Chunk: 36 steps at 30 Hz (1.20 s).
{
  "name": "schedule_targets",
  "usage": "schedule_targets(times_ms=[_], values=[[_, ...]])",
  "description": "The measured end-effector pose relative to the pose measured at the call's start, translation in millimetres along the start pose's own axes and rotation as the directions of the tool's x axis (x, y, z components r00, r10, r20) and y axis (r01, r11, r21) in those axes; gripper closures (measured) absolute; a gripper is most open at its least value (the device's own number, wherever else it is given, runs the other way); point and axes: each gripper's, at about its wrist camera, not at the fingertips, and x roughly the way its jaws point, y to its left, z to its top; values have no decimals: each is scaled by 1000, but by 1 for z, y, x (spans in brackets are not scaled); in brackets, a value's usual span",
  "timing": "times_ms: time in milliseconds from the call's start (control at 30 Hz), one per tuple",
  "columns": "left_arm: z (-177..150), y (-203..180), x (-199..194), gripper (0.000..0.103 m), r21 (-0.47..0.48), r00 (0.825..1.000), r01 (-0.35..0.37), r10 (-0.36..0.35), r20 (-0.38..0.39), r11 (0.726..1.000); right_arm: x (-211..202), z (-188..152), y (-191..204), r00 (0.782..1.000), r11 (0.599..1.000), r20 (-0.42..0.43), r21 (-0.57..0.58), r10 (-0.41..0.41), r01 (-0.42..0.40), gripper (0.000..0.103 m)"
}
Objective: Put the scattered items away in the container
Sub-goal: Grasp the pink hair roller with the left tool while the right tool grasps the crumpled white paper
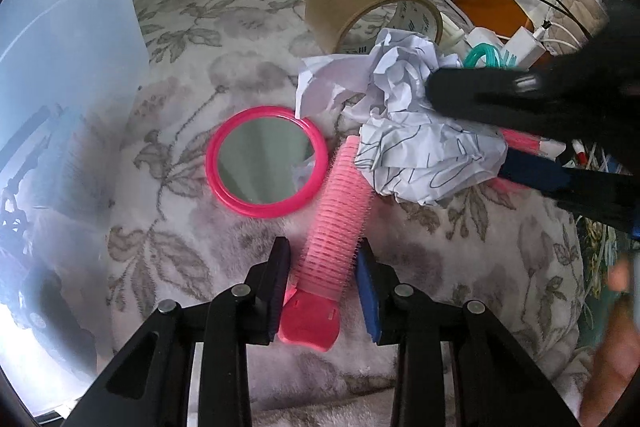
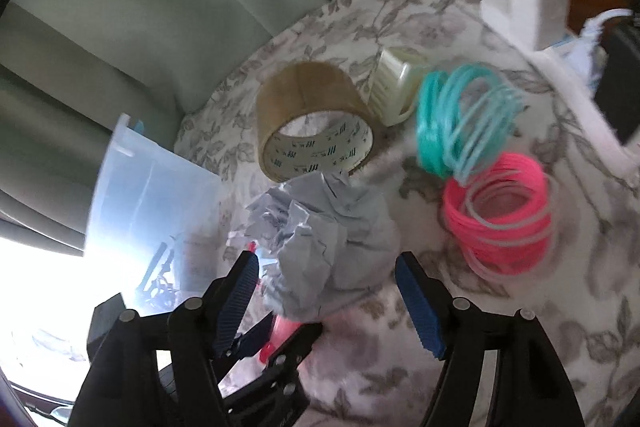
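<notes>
My left gripper (image 1: 323,259) is open, its fingers on either side of a pink hair roller (image 1: 338,223) lying on the floral cloth. A round pink mirror (image 1: 265,163) lies just left of it. My right gripper (image 2: 326,275) is open around a crumpled ball of paper (image 2: 320,239), which also shows in the left wrist view (image 1: 412,131), with the right gripper's dark fingers (image 1: 480,93) over it. The clear plastic container (image 1: 60,107) stands at the left; it also shows in the right wrist view (image 2: 148,211).
A roll of brown tape (image 2: 312,119) lies behind the paper. A pale plastic clip box (image 2: 396,83), teal bangles (image 2: 460,119) and pink bangles (image 2: 500,215) lie to the right. A white charger and cables (image 2: 532,7) sit at the far right edge.
</notes>
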Motion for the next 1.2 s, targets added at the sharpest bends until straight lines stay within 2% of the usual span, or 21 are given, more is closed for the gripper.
schedule_targets(times_ms=[267,467,900,1033,1200], values=[[1,2,0,69,-7,1000,9,-9,2,1000,14,-1,-9,999,997,-22,66,37,-36,25],[-1,4,-4,71,-21,1000,6,-6,4,1000,11,-9,-16,996,991,-13,105,85,-84,30],[-7,5,-17,76,-49,1000,-11,10,-3,999,-31,-30,-31,982,971,62,154,176,-183,30],[-16,-5,-21,76,-41,1000,-5,5,16,999,-43,-35,-35,979,965,86,170,187,-199,30],[-12,-7,-39,76,-33,998,23,-21,62,999,-58,-35,-32,974,962,114,169,197,-215,30]])
